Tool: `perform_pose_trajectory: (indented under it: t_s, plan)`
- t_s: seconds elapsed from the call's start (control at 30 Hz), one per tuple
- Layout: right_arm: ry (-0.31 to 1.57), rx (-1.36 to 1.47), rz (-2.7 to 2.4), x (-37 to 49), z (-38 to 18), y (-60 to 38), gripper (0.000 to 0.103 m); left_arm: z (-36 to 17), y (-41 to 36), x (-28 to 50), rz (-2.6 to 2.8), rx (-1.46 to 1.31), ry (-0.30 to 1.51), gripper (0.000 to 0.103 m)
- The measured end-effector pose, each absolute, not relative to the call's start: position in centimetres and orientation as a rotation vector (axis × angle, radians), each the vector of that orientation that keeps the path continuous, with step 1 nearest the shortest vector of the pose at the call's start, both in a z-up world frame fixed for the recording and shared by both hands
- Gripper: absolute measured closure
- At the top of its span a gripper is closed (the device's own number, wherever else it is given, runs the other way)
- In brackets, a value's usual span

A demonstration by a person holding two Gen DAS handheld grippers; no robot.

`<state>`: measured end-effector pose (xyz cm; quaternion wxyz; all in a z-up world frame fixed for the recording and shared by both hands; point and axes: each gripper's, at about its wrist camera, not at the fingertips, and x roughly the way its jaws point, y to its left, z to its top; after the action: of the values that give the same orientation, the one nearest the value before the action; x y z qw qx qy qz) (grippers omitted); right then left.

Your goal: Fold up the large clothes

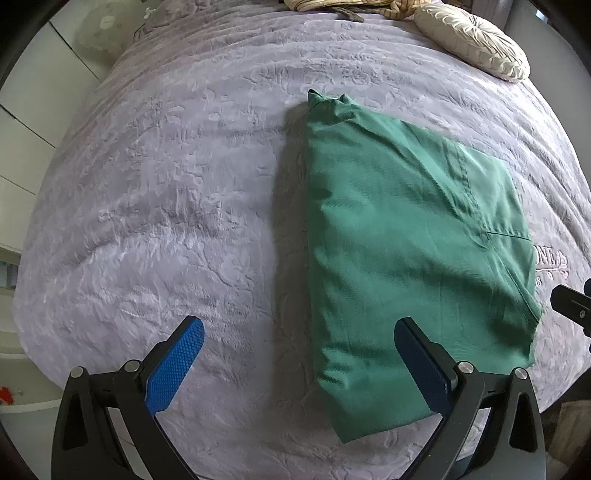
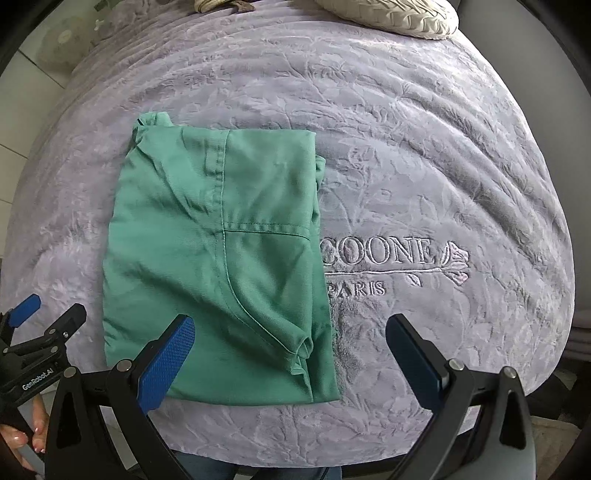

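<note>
A green garment [image 1: 402,243] [image 2: 218,251] lies folded into a compact rectangle on a lilac bedspread [image 1: 166,192] [image 2: 424,166]. Seams and a pocket edge show on its top layer. My left gripper [image 1: 299,332] hangs above the fold's near left edge, open, with nothing between its blue pads. My right gripper [image 2: 290,328] hovers over the fold's near right corner, jaws spread wide, gripping nothing. In the right wrist view the left gripper [image 2: 33,321] shows at the lower left, with a hand [image 2: 26,435] on its handle.
A cream ruffled round cushion [image 1: 476,40] [image 2: 399,16] lies at the bed's far right. Striped fabric [image 1: 343,5] is bunched at the far edge. Embroidered lettering [image 2: 388,258] sits just right of the garment. White floor tiles [image 1: 22,110] run along the bed's left side.
</note>
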<state>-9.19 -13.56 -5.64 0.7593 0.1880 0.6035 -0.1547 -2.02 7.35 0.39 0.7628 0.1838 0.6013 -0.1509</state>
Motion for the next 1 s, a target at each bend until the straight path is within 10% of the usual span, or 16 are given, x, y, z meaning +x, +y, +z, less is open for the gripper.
perform_pose_trajectory:
  t_s: [1.0]
  plan:
    - [1.317,0.406,-0.336,-9.05,-5.72,-13.76,0.0,0.11,7.36,-2.03,-0.328,0.403,1.314,0.0]
